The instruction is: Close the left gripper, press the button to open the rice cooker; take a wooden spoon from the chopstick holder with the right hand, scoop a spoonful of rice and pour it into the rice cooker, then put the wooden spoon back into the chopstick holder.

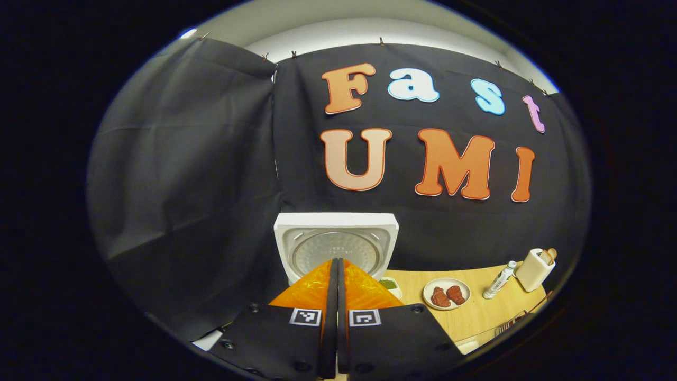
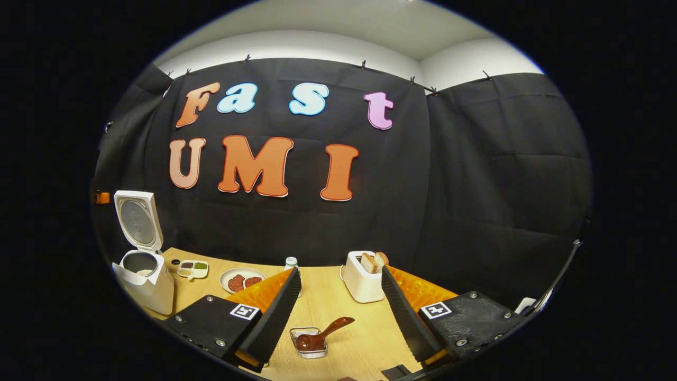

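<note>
Both tongs sit apart from the task's things: your left tongs (image 1: pixel 333 264) are clenched just before the open rice cooker (image 1: pixel 336 248) — your right tongs (image 2: pixel 338 296) are released, the wooden spoon (image 2: pixel 322 334) lying on the worktop (image 2: pixel 328 307) between their fingers.

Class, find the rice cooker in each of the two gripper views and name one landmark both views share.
Left gripper view: the rice cooker stands lid-up at centre, just beyond the shut left hand-held gripper.
Right gripper view: it sits at the far left edge of the table, lid raised.
Shared landmark: the plate of red food, right of the cooker.
</note>
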Demonstrator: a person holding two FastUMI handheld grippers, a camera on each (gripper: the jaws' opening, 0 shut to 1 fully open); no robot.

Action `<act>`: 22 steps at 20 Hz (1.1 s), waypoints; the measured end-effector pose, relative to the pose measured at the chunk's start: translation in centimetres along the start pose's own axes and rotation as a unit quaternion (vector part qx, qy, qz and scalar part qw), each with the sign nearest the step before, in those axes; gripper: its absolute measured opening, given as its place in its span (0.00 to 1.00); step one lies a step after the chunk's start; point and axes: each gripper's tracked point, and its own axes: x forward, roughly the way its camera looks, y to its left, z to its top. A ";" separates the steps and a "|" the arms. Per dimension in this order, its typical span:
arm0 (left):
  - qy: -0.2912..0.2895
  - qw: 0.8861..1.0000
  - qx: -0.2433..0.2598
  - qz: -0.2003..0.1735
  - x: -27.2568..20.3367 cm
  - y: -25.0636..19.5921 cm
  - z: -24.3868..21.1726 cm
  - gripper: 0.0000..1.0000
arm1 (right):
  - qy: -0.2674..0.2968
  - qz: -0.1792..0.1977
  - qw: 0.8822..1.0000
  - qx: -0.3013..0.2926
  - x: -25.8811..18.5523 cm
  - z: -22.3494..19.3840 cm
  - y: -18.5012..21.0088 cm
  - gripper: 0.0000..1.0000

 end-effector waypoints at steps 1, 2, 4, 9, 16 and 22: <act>-0.007 1.000 0.003 -0.005 -0.4 -0.6 0.3 0.06 | 0.007 0.009 1.000 0.005 0.3 -0.6 0.5 0.95; -0.013 1.000 0.006 -0.008 -0.9 -1.1 0.6 0.07 | 0.015 0.017 1.000 0.009 0.5 -1.4 0.8 0.94; -0.029 0.999 0.013 -0.021 -2.1 -2.2 1.3 0.14 | 0.032 0.025 0.999 0.015 1.3 -3.0 0.9 0.97; -0.044 0.998 0.023 -0.032 -4.5 -4.3 1.4 0.75 | 0.076 0.042 0.995 0.042 3.4 -6.8 0.8 0.95; -0.055 0.998 0.035 -0.012 -8.1 -5.7 1.1 0.89 | 0.146 0.071 0.985 0.053 6.9 -12.8 0.7 0.96; -0.045 0.998 0.035 0.025 -11.8 -6.1 -0.3 0.89 | 0.194 0.093 0.974 0.070 9.7 -17.1 -0.4 0.96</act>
